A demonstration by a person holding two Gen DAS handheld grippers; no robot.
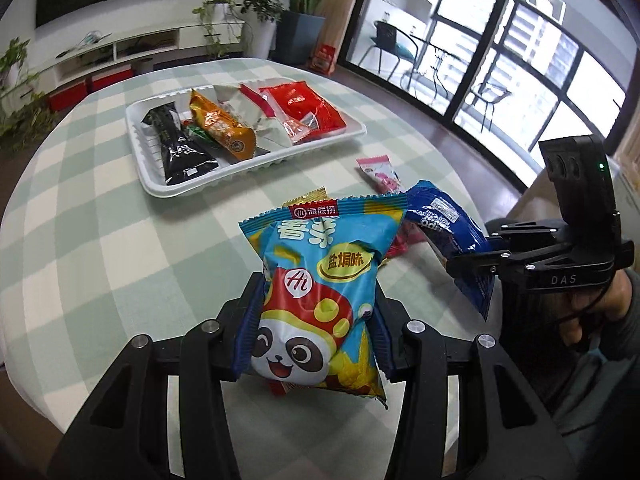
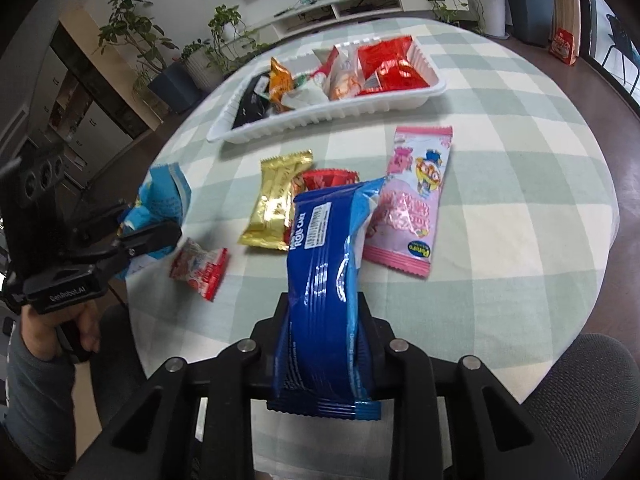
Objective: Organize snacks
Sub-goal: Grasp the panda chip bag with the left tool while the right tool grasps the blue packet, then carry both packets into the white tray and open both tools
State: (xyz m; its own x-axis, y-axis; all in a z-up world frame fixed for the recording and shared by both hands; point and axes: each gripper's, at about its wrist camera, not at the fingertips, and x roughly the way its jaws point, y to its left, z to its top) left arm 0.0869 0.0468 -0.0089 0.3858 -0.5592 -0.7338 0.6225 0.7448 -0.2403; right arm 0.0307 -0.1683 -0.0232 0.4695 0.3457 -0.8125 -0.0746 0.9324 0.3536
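A light blue panda-print snack bag [image 1: 316, 292] stands upright at lower centre of the left wrist view, lifted off the worktop. A dark blue roll-cake packet [image 2: 326, 292] stands on end at lower centre of the right wrist view. Beyond it, mid-frame, lie a gold wrapper [image 2: 278, 200], a pink cartoon packet [image 2: 412, 200] and a small red-and-white sachet [image 2: 200, 268]. The white tray [image 2: 320, 118] in the upper centre already holds black, orange, white and red packets.

Checked table [image 2: 500, 208] bearing white tray [image 2: 320, 118], gold [image 2: 276, 204], pink [image 2: 412, 204], red [image 2: 200, 268], perhaps another red packet [image 2: 332, 179].
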